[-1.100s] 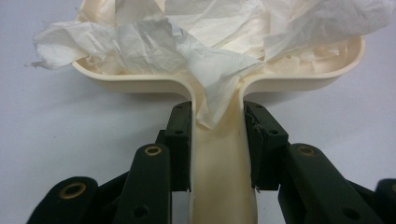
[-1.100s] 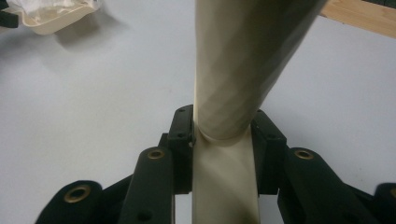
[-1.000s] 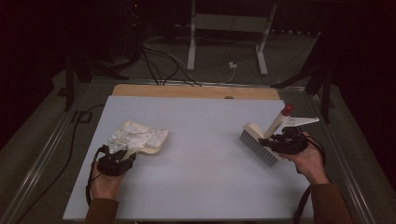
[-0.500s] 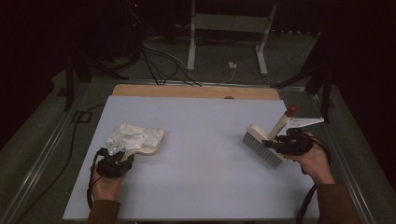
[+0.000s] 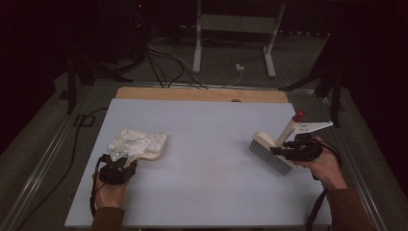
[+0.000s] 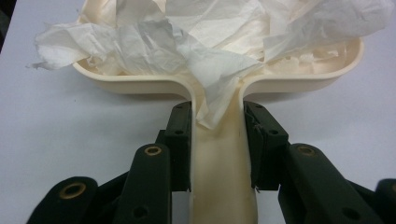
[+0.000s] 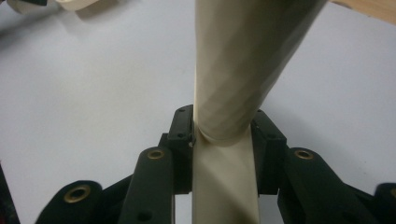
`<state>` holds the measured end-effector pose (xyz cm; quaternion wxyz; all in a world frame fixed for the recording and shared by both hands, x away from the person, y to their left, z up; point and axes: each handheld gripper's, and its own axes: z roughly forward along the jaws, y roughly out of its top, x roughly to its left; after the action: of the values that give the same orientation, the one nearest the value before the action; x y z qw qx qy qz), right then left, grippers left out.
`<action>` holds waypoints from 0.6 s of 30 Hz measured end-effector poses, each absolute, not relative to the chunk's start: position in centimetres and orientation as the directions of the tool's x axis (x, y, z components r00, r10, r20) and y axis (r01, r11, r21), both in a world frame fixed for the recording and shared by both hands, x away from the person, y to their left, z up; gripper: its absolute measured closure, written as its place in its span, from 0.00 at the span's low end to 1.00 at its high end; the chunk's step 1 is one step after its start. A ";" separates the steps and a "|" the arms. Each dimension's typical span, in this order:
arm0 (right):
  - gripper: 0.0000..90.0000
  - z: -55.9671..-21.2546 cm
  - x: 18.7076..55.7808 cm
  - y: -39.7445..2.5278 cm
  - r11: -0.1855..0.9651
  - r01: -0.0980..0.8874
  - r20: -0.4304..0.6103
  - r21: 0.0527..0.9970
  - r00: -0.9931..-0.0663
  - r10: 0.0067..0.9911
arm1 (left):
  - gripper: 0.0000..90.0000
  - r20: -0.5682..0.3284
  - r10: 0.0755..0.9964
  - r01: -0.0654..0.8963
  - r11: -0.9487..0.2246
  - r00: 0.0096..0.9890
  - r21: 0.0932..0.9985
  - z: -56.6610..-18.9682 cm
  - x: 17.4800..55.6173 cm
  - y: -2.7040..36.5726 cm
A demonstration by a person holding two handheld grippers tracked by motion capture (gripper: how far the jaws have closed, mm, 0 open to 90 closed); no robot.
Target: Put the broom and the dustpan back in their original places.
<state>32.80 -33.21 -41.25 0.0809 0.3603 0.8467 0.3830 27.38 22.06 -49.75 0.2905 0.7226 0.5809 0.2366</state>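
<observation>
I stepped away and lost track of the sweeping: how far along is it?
Done: crumpled paper already fills the dustpan, and the table shows no loose scraps. In hand: the left gripper clamps the dustpan's handle, the right gripper the brush. Left: probably emptying the pan.

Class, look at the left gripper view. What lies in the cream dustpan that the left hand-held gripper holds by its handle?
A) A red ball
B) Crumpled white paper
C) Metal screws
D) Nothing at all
B: crumpled white paper is heaped in the dustpan, one corner hanging down the handle that the left hand-held gripper clamps.
</observation>
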 end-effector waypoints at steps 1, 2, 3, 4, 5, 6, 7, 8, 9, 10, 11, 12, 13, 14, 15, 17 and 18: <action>0.75 -41.3 32.8 -33.2 0.451 0.547 0.139 0.705 -0.731 0.668 | 0.74 0.005 0.977 0.702 -0.157 0.213 0.694 -49.7 27.4 22.1; 0.75 -41.3 32.8 -33.3 0.457 0.543 0.140 0.704 -0.737 0.661 | 0.74 0.004 0.977 0.702 -0.155 0.212 0.695 -49.7 27.4 22.1; 0.75 -41.4 32.7 -33.3 0.461 0.542 0.141 0.702 -0.741 0.657 | 0.74 0.005 0.977 0.702 -0.155 0.211 0.695 -49.7 27.4 22.1; 0.75 -41.4 32.7 -33.4 0.467 0.538 0.137 0.702 -0.745 0.652 | 0.74 0.005 0.977 0.702 -0.156 0.212 0.695 -49.7 27.4 22.0; 0.75 -41.5 32.7 -33.4 0.471 0.536 0.136 0.701 -0.748 0.650 | 0.74 0.006 0.977 0.702 -0.157 0.213 0.695 -49.8 27.4 22.0; 0.75 -41.5 32.6 -33.4 0.472 0.538 0.137 0.699 -0.748 0.650 | 0.74 0.006 0.977 0.702 -0.159 0.214 0.694 -49.8 27.4 22.0; 0.75 -41.5 32.6 -33.5 0.473 0.535 0.136 0.700 -0.750 0.647 | 0.74 0.007 0.977 0.703 -0.160 0.215 0.693 -49.8 27.4 22.0; 0.75 -41.6 32.6 -33.5 0.474 0.534 0.139 0.700 -0.753 0.643 | 0.74 0.008 0.977 0.703 -0.161 0.215 0.692 -49.8 27.4 21.9; 0.75 -41.6 32.5 -33.6 0.477 0.536 0.143 0.697 -0.755 0.640 | 0.74 0.009 0.976 0.703 -0.163 0.217 0.692 -49.9 27.4 21.9; 0.75 -41.7 32.5 -33.6 0.480 0.532 0.140 0.698 -0.758 0.637 | 0.74 0.009 0.977 0.703 -0.161 0.215 0.693 -49.9 27.4 21.8; 0.75 -41.8 32.4 -33.7 0.482 0.532 0.142 0.696 -0.760 0.634 | 0.74 0.008 0.977 0.703 -0.160 0.215 0.693 -49.9 27.4 21.8; 0.75 -41.8 32.4 -33.7 0.484 0.531 0.142 0.695 -0.762 0.632 | 0.74 0.008 0.977 0.703 -0.159 0.213 0.693 -49.9 27.4 21.8; 0.75 -41.9 32.5 -33.7 0.488 0.530 0.142 0.694 -0.764 0.629 | 0.74 0.008 0.978 0.704 -0.157 0.210 0.693 -49.9 27.4 21.8; 0.75 -41.9 32.4 -33.7 0.489 0.534 0.145 0.690 -0.764 0.629 | 0.74 0.009 0.979 0.704 -0.154 0.205 0.693 -49.9 27.3 21.8; 0.75 -41.9 32.4 -33.8 0.493 0.528 0.142 0.691 -0.768 0.624 | 0.74 0.008 0.980 0.705 -0.151 0.201 0.693 -49.9 27.3 21.8; 0.75 -42.0 32.5 -33.8 0.499 0.522 0.142 0.692 -0.776 0.614 | 0.74 0.009 0.980 0.706 -0.149 0.197 0.692 -49.9 27.3 21.8; 0.75 -42.0 32.5 -33.8 0.502 0.519 0.143 0.692 -0.780 0.609 | 0.74 0.009 0.981 0.707 -0.147 0.195 0.692 -49.9 27.3 21.8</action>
<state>32.49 -33.85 -42.04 0.0595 0.3261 0.8646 0.3775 27.34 21.83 -49.92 0.2854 0.7184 0.5874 0.2398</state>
